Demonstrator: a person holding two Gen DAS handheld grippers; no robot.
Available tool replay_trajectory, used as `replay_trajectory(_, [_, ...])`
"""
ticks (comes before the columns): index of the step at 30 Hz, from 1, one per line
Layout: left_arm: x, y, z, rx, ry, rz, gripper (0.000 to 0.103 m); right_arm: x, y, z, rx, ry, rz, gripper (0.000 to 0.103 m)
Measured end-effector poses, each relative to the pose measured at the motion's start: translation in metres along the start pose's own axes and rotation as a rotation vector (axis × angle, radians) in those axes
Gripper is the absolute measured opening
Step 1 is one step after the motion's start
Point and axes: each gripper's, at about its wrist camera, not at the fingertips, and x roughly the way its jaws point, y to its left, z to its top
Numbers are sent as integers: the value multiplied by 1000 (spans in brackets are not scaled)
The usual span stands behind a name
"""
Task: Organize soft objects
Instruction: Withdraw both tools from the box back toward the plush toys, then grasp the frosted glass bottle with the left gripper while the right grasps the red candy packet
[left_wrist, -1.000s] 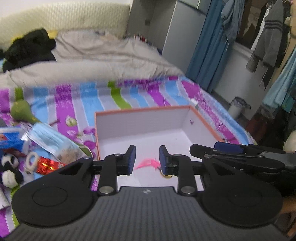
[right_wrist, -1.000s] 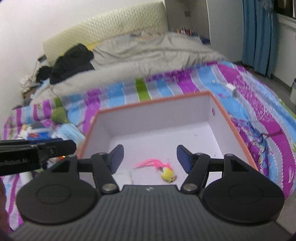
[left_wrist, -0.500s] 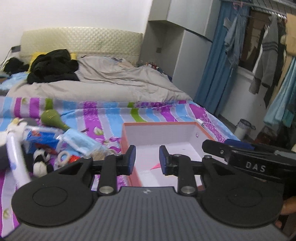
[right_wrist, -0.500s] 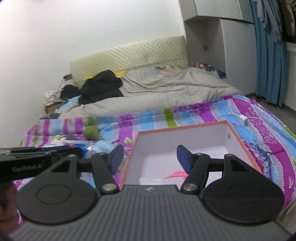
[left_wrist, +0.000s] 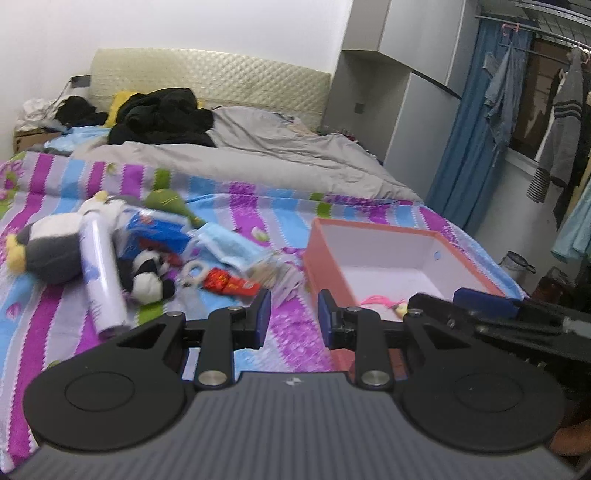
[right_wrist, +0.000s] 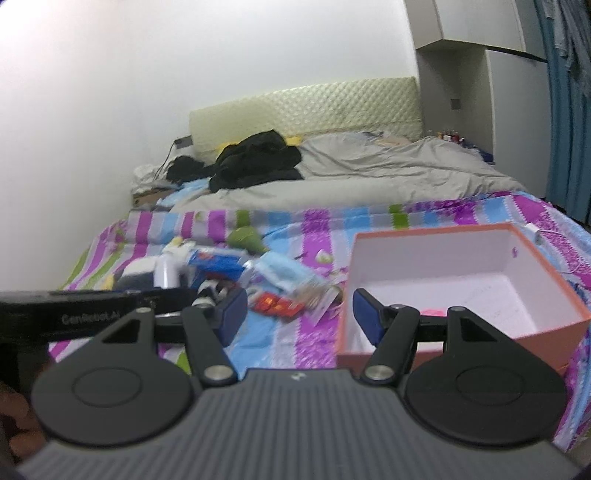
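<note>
Striped purple, blue and grey bedding is covering the bed in the left wrist view, with a grey duvet and black clothes lying nearer the headboard. An open box, orange outside and white inside, is sitting on the bed to the right, and a pink-tufted toy is lying inside it near the front wall. Left of the box a heap is lying together: a panda plush, a grey plush, a white can, a blue pack, a green toy and a red wrapper. The left gripper is hanging above the bedding with its jaws a little apart, gripping nothing. From the right wrist view, the same box is sitting at the right and the heap at the left, with the green toy behind it and the red wrapper nearest the box. The right gripper is hovering over the bedding between heap and box, jaws wide apart and holding nothing.
</note>
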Motion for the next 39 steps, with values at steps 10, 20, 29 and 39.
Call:
replay_trajectory(10, [-22, 42, -48, -46, -1, 46, 32, 7, 42, -55, -22, 43, 56, 66])
replay_trajectory(20, [-14, 69, -78, -88, 14, 81, 32, 30, 57, -91, -44, 55, 58, 66])
replay_trajectory(29, [42, 102, -77, -140, 55, 123, 40, 100, 48, -118, -90, 76, 31, 65])
replay_trajectory(39, [114, 128, -65, -177, 98, 144, 45, 160, 43, -115, -158, 48, 15, 59])
